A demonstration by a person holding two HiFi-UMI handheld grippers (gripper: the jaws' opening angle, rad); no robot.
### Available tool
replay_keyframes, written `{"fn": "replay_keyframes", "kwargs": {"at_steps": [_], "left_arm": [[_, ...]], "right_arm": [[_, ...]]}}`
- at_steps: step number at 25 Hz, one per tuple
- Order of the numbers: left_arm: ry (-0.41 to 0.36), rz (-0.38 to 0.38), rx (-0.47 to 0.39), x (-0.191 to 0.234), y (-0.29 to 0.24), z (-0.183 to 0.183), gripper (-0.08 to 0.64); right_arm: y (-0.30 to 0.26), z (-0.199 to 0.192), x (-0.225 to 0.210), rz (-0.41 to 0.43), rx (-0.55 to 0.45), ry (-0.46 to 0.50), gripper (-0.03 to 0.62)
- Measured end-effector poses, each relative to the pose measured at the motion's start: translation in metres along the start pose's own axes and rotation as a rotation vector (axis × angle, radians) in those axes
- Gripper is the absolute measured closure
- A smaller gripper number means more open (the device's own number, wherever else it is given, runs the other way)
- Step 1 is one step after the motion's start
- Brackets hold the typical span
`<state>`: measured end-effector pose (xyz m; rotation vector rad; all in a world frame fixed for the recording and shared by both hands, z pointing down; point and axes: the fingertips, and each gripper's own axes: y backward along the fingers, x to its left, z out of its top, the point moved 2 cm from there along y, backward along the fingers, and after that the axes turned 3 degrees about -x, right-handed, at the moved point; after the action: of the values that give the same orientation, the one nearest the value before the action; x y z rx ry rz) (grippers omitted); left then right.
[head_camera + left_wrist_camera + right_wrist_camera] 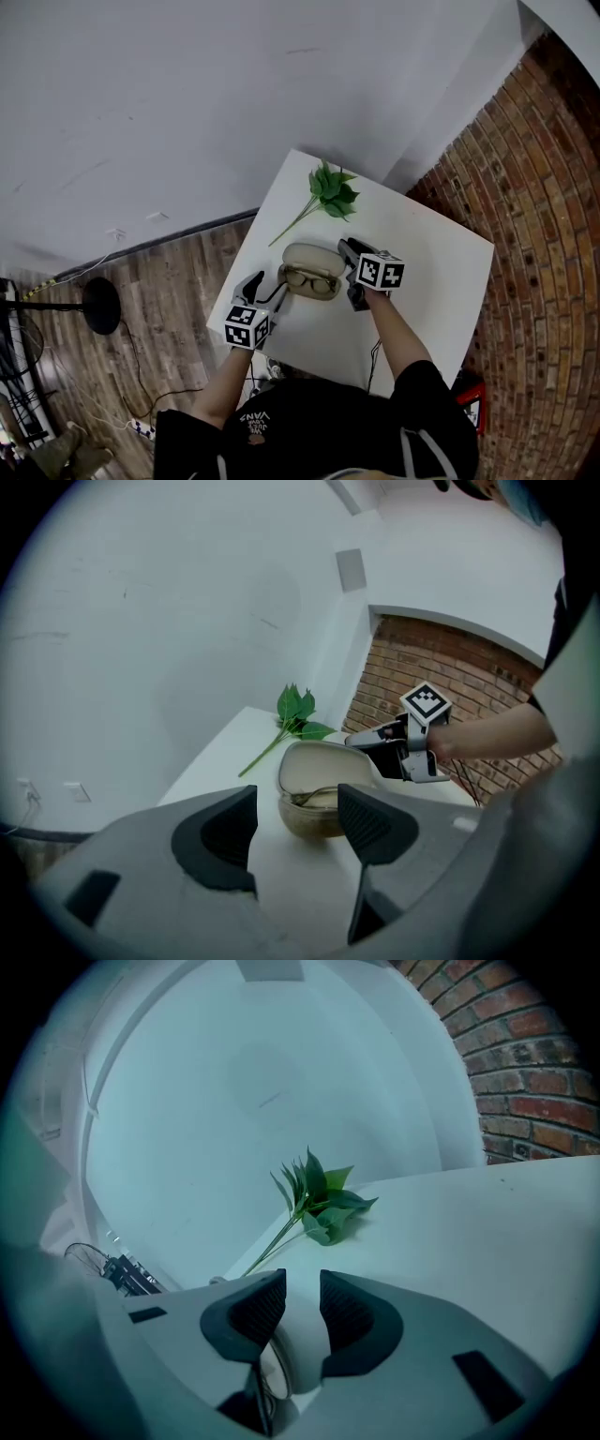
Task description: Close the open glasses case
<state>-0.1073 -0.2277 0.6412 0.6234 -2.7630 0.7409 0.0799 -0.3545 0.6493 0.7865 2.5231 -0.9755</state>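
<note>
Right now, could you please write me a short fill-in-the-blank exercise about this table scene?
1. The open case on the table holds a pair of ___.
2. The leaves of the sprig are ___.
3. The left claw is ___, with nothing between its jaws.
4. Between the jaws of the right claw stands the case's ___.
Missing words: glasses; green; open; lid.

Right gripper view: glasses case mostly hidden behind the right gripper. Only a strip of lid shows between the pads; contact not resolvable.
Left gripper view: glasses half hidden by the case rim.
Head view: table near edge covered by the person.
</note>
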Motion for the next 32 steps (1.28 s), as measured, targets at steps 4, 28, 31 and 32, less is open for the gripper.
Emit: {"fn": "replay_keyframes", "kwargs": {"at_steps": [4, 28, 31, 32], "left_arm": [[0.006, -0.001, 0.031, 0.001, 0.001, -0.010, 0.291], [-0.050, -0.104, -0.023, -0.013, 0.025, 0.000, 0.301], [-0.127, -0.174, -0.025, -0.030, 0.025, 0.005, 0.288], [-0.156, -0.198, -0.018, -0.036, 0.023, 0.004, 0.281]], "right_arm": [[0.003, -0.008, 0.010, 0.044, 0.034, -0.011, 0.516], [0.066, -0.055, 0.078, 0.081, 0.024, 0.099, 0.591], [0.070, -0.066, 0.081, 0.078, 0.041, 0.113, 0.591], [0.071, -0.069, 0.082, 0.078, 0.046, 0.113, 0.591]]}}
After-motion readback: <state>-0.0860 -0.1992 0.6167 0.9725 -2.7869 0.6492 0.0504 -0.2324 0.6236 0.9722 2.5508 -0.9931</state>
